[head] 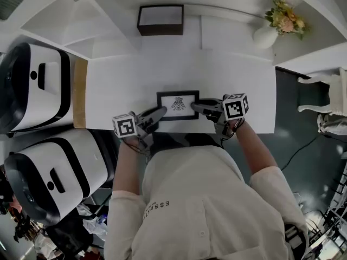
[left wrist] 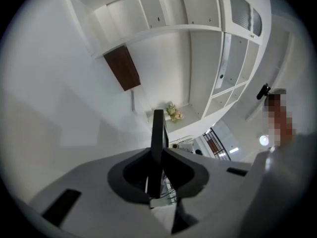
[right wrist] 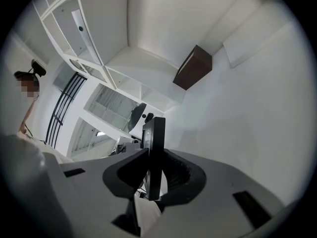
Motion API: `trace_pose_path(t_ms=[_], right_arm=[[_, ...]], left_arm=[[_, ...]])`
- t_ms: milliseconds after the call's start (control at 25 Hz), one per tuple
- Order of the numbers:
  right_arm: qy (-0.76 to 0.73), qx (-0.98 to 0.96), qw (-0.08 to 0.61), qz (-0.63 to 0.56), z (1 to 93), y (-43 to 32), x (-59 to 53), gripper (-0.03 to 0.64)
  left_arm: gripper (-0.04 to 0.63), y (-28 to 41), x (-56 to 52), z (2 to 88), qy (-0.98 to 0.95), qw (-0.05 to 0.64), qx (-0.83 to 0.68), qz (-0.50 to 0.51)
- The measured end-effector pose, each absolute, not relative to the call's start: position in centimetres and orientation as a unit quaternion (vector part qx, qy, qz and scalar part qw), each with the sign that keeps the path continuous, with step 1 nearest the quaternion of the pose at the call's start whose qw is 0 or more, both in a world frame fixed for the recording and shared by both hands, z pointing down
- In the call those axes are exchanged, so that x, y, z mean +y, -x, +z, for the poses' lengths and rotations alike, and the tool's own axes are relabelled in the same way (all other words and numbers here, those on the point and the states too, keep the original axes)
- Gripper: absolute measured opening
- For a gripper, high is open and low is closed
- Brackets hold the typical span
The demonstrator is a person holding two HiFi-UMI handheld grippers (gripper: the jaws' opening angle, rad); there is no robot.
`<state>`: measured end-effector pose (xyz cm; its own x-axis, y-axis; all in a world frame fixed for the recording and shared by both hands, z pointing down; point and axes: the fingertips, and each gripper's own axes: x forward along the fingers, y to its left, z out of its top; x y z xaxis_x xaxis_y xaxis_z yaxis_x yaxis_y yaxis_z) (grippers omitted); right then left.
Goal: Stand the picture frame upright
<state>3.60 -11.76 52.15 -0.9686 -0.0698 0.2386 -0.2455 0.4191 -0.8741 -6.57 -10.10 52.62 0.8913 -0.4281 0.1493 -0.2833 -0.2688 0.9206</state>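
A small black picture frame [head: 178, 105] with a drawing in it is near the front edge of the white table [head: 233, 75]; whether it lies flat or is tilted up I cannot tell. My left gripper [head: 161, 112] is shut on its left side and my right gripper [head: 196, 106] on its right side. In the left gripper view the frame [left wrist: 157, 128] runs edge-on between the pads of the left gripper [left wrist: 157, 155], which press on it. The right gripper view shows the same: the frame [right wrist: 157, 133] is pinched edge-on in the right gripper [right wrist: 154, 167].
A dark brown box [head: 160, 19] stands at the back of the table. A white vase with flowers [head: 279, 23] sits at the back right. White shelving lies beyond, and two large white-and-black machines [head: 32, 85] stand at the left.
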Motion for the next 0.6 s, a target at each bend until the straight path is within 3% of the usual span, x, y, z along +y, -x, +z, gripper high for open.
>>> trace_pose_path(t_ms=[600], right_arm=[[-0.211,-0.864,0.11,0.444,51.2,8.3,-18.5,0.106]], left_arm=[[0.075,18.5,-18.5,51.6,-0.85,0.483,-0.208,0.018]])
